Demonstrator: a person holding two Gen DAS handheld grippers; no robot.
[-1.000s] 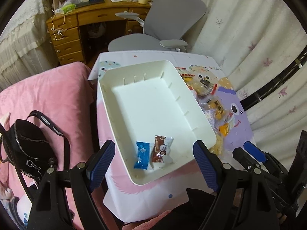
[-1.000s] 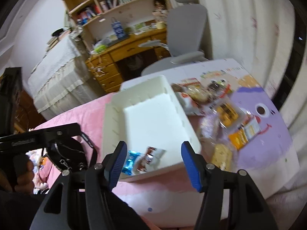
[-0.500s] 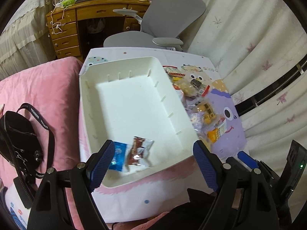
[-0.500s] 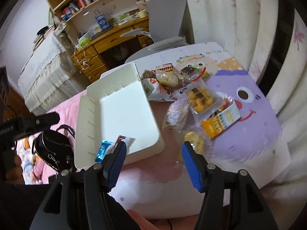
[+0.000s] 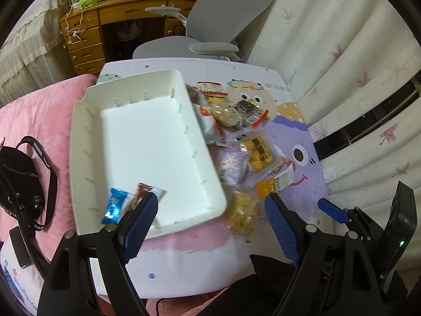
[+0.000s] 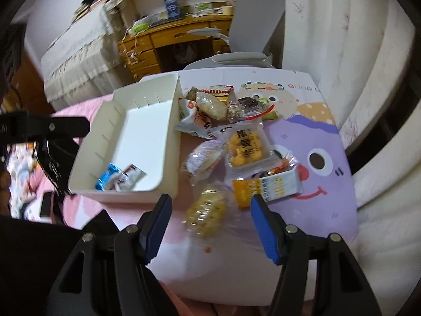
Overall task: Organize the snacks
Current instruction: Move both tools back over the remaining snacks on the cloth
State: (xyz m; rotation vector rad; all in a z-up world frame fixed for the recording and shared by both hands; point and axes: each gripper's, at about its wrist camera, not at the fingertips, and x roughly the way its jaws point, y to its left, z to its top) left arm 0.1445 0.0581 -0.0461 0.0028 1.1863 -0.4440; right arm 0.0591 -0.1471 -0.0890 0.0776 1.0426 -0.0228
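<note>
The bench [image 5: 279, 84], covered w/ a cartoon-print cloth, carries a white tray [image 5: 79, 142] along its left edge and a loose pile of snack packets beside the tray's right wall. Inside the tray, at its near end, lie 2 packets side by side: a blue packet [image 5: 115, 205] and a brown-and-white packet [image 5: 147, 192], touching each other; the rest of the tray floor is bare. The pile runs from the far edge toward the near edge: a red-and-yellow packet [image 6: 219, 92] and a dark brownie-type packet [image 6: 248, 104] at the far end, a clear pack of yellow puffs [image 6: 246, 148] mid-pile, a pale lilac packet [image 6: 204, 156] just beside the tray wall, an orange-and-white box-shaped pack [image 6: 268, 188] nearer, and a clear bag of pale yellow crisps [image 6: 208, 212] closest to the near edge. Left gripper [image 5: 210, 226]: jaws wide apart, empty, hanging above the near edge w/ its left finger over the tray's near right corner and its right finger near the crisps bag. Right gripper [image 6: 209, 226]: jaws apart, empty, poised above the crisps bag, which shows between the fingers in the right wrist view; no pad contact visible. A grey office chair [image 5: 210, 23] stands beyond the far edge, w/ a wooden desk [image 5: 110, 18] behind it. A black bag [image 5: 18, 173] lies on the pink bed [image 5: 34, 105] off the left edge.
</note>
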